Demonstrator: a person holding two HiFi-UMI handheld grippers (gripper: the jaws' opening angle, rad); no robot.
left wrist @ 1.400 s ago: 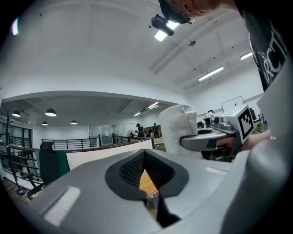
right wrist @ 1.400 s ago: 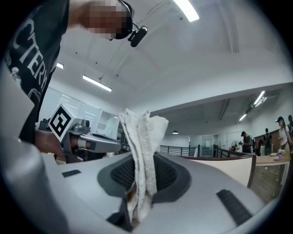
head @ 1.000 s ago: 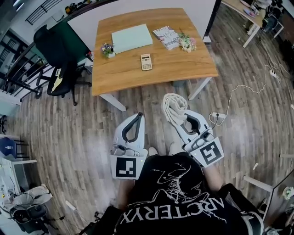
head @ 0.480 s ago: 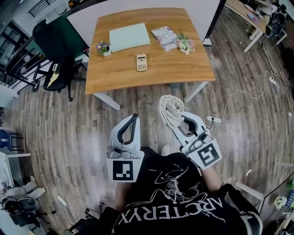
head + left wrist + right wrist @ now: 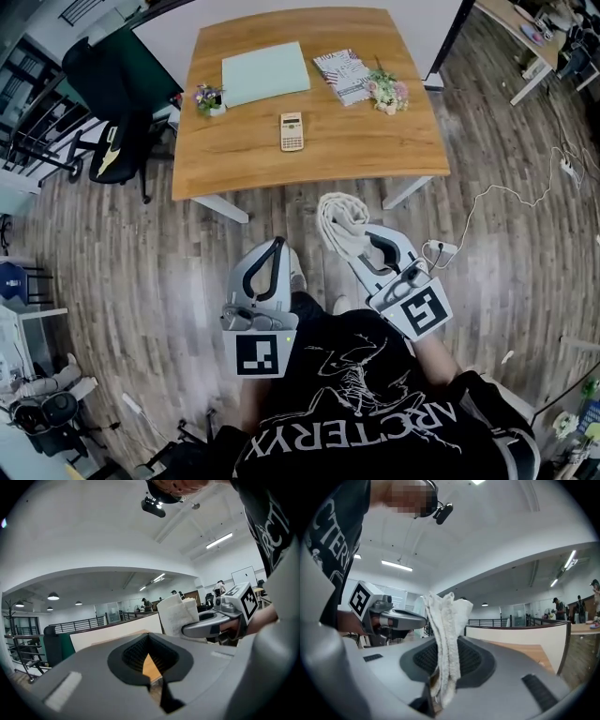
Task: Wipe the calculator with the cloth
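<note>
Since a second ago the person has stepped a little closer to the wooden tabletop, which now sits slightly larger at 12 o'clock in the head view, and both hand-held grippers remain low over the wood floor, well short of it. A pale green folder lies at the tabletop's far side, with a patterned booklet and a small bunch of flowers toward 1 o'clock. The white cloth stands bunched up from the right hand-held gripper, whose jaws are clamped on its folded lower end. The left hand-held gripper has its jaws closed together with nothing between them. The calculator lies flat near the tabletop's middle, apart from everything else. To wipe well, the approach should probably finish square to the tabletop's near edge. The cloth's loose end should come down flat across the keys. The left hand-held gripper could steady the calculator's edge so that it does not slide.
</note>
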